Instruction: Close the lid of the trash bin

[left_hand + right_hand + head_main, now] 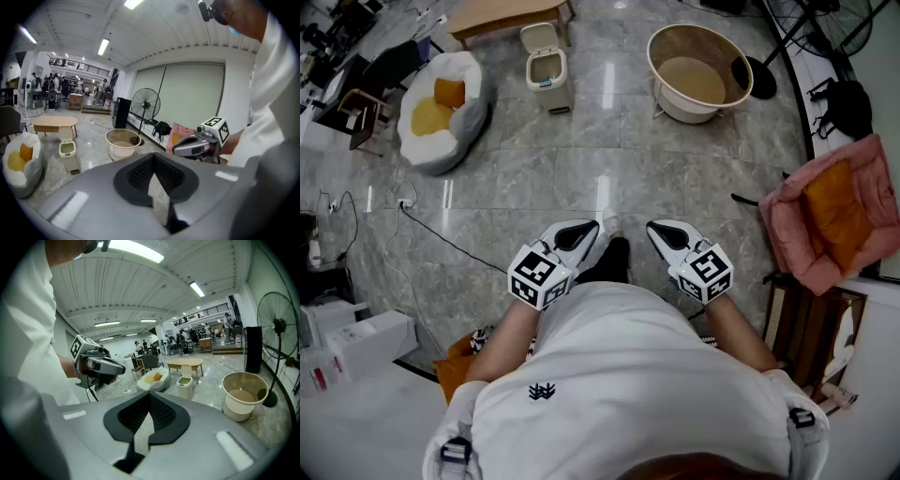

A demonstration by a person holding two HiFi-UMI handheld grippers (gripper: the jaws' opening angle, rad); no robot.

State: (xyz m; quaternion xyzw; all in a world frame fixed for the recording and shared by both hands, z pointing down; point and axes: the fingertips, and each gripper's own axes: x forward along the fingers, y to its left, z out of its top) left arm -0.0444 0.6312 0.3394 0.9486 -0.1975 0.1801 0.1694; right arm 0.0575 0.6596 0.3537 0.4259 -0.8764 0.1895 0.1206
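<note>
You're standing well back from the trash bin (547, 75), which sits on the grey marble floor (581, 169) far ahead of you. Its lid (540, 37) stands upright, open at the back. What's inside the bin is too small to make out.

The left gripper (581, 232) is held low at your waist, nowhere near the bin. Its fingers (137, 174) are pressed together with nothing between them, and only a sliver of floor shows past the tips. The right gripper (666, 232) is the same: level with the left, just as far from the bin, its fingers (127, 417) closed on nothing. Each gripper shows up at the edge of the other's view.

Right of the bin is a round beige tub (698, 70), set a little apart. Left of the bin is a white cushion bed (441, 111) with an orange pillow in it. Just behind the bin is a wooden table (511, 13), cut off by the top edge of the head view. Far right of the bin, nearer to you, a pink chair (825, 220) runs out of the picture.

Your white shirt (628, 384) fills the bottom of the head view and hides the floor beneath you. Only a dark shoe (614, 259) peeks out between the grippers.
</note>
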